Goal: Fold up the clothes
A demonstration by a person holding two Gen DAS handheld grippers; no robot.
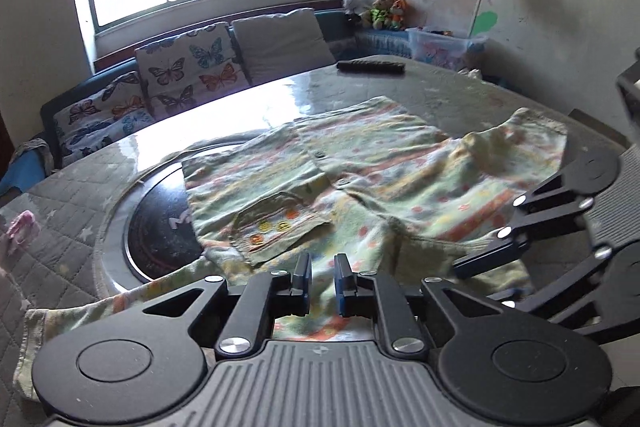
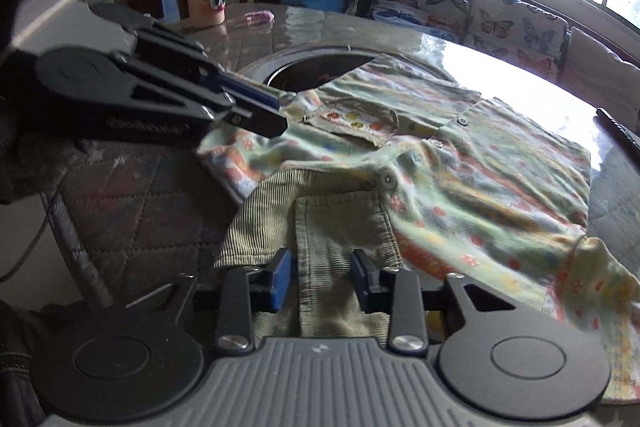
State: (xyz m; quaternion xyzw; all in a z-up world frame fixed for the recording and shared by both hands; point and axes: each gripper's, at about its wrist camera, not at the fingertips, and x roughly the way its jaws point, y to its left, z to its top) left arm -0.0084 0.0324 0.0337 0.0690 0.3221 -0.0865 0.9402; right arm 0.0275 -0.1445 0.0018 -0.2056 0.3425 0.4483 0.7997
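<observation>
Left tool open over shirt | bin: contents unclear

The left gripper is low at the near edge of the scene, and its two blue-padded fingers stand a small gap apart. The right gripper sits to its right, angled toward the left, with its fingers set wider apart. Neither one is closed on anything.
</observation>
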